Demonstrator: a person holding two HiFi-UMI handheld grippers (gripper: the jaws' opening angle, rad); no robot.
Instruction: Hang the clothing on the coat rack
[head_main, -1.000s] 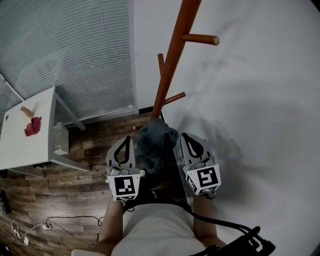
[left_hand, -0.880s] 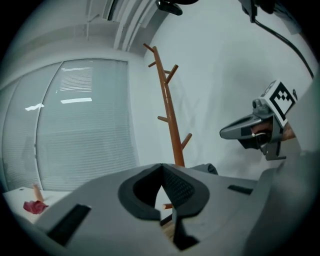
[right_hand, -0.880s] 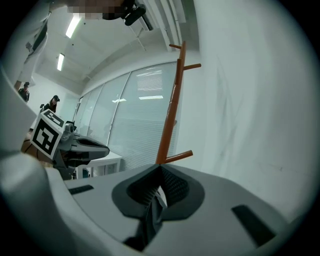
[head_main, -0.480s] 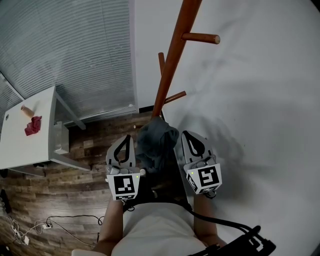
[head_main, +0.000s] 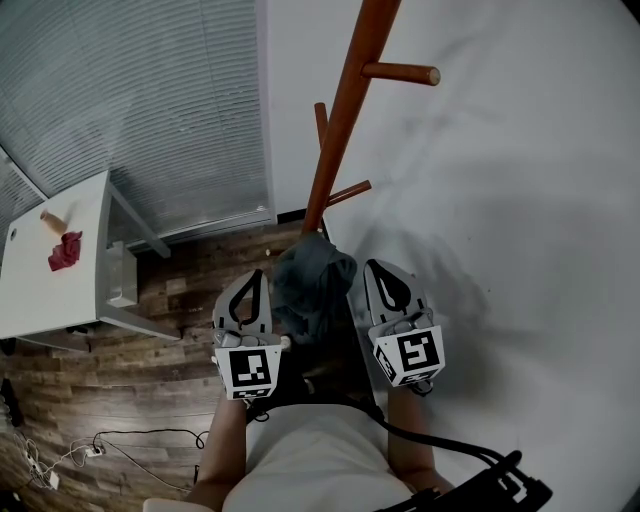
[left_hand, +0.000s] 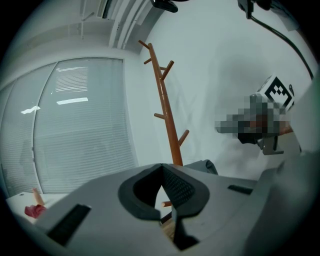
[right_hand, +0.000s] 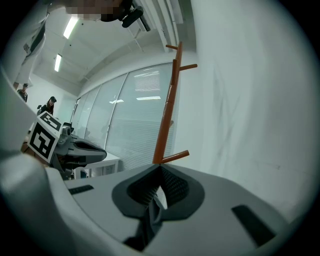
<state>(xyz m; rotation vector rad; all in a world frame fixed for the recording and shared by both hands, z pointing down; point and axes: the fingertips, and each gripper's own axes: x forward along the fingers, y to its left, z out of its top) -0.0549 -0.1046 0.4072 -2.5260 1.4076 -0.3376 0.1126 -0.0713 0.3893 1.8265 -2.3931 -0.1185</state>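
Grey-blue clothing (head_main: 315, 278) sits bunched low against the coat rack (head_main: 341, 120), between the two tools. It looks draped over a low peg, though the head view hides the peg itself. Over the last second almost nothing has moved. The left tool (head_main: 255, 280) and right tool (head_main: 373, 270) have stayed just beside the bundle, each with jaws pressed together on nothing. I judge the hanging done, with only the pull-back left.
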